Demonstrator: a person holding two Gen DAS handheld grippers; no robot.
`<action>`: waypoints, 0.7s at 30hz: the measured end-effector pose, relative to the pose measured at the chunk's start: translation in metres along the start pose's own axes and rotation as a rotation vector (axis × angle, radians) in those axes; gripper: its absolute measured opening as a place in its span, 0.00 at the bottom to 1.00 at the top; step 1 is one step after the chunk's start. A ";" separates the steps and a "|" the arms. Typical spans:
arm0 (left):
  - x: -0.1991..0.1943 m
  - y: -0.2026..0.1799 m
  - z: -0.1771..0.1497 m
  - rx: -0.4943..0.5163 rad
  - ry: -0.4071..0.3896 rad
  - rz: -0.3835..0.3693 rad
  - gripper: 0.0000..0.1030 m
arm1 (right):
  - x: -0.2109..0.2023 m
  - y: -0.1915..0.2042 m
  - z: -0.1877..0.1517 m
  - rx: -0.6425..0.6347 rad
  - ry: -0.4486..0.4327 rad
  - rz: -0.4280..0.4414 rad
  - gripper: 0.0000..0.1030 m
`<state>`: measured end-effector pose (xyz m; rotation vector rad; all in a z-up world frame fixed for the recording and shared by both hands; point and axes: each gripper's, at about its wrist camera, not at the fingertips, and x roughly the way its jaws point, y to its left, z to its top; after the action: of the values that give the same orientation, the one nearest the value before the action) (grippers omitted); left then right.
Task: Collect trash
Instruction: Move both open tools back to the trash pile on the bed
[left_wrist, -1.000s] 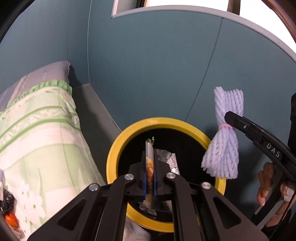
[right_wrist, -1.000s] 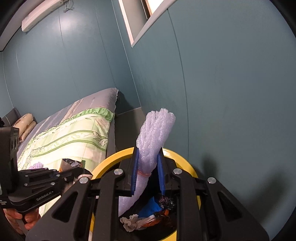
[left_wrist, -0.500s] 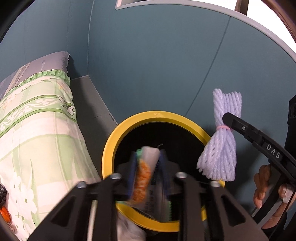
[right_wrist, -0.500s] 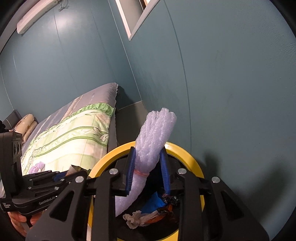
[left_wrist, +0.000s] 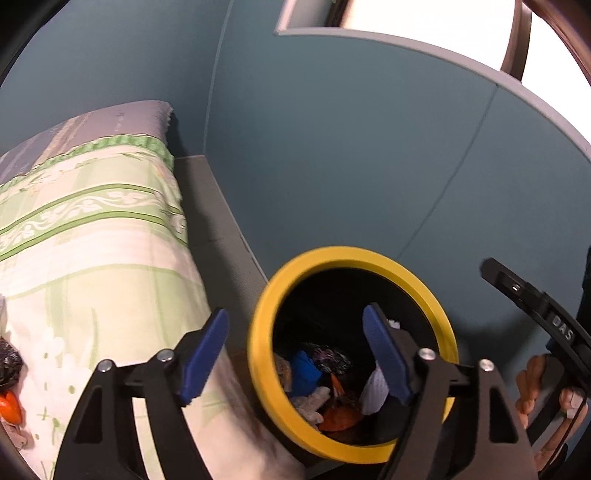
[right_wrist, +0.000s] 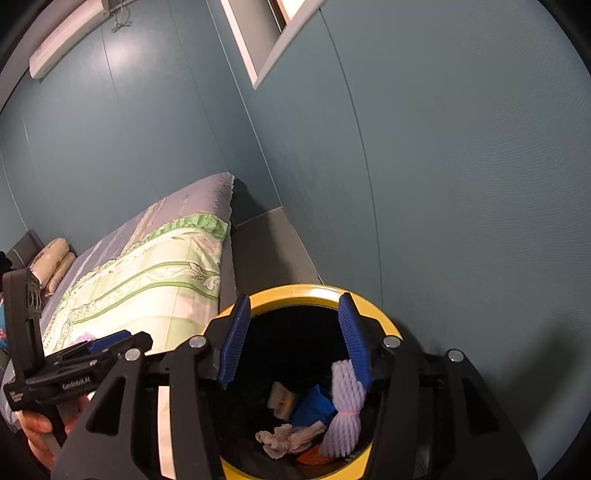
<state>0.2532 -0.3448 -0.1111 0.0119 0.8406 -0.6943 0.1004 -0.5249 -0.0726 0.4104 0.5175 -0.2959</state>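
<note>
Both grippers have just let go of their loads over the yellow-rimmed bin (left_wrist: 258, 354). A second ago the left gripper (left_wrist: 295, 354) was clamped on a flat snack wrapper held upright above the bin mouth, and the right gripper (right_wrist: 295, 332) was clamped on the lavender foam net sleeve (right_wrist: 345, 410) with its top poking up over the rim. Now the left jaws are opening and stand wide apart with nothing between them; the right jaws are opening too, and no pad presses on anything. The left gripper has also slid sideways, so that one blue pad sits over the bed cover (left_wrist: 92, 258) and the other over the bin mouth.

The foam net sleeve now lies inside the bin, against the wall nearest the right jaw, resting on the other rubbish: a blue scrap (right_wrist: 314, 406), a pale crumpled tissue (right_wrist: 288, 439) and something orange beneath. In the right wrist view its long axis runs steeply up and down, leaning a little; the banded waist sits low, the flared end points down into the pile and the other end points up toward the rim. In the left wrist view only a white corner of it shows behind the pad. The wrapper I cannot pick out with certainty among the pile.

As I judge it, these two pieces are binned, and more litter at the left edge of the bed, dark and orange (left_wrist: 9, 402), is left to fetch
</note>
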 end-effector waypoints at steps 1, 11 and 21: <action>-0.004 0.005 0.001 -0.009 -0.010 0.011 0.74 | -0.002 0.002 0.000 -0.004 -0.007 0.006 0.52; -0.055 0.066 0.009 -0.059 -0.105 0.153 0.87 | -0.021 0.047 0.007 -0.085 -0.057 0.089 0.67; -0.123 0.146 -0.009 -0.134 -0.171 0.295 0.88 | -0.011 0.120 0.011 -0.158 0.000 0.220 0.76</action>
<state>0.2734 -0.1589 -0.0697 -0.0428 0.7011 -0.3554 0.1408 -0.4226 -0.0217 0.3108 0.4870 -0.0423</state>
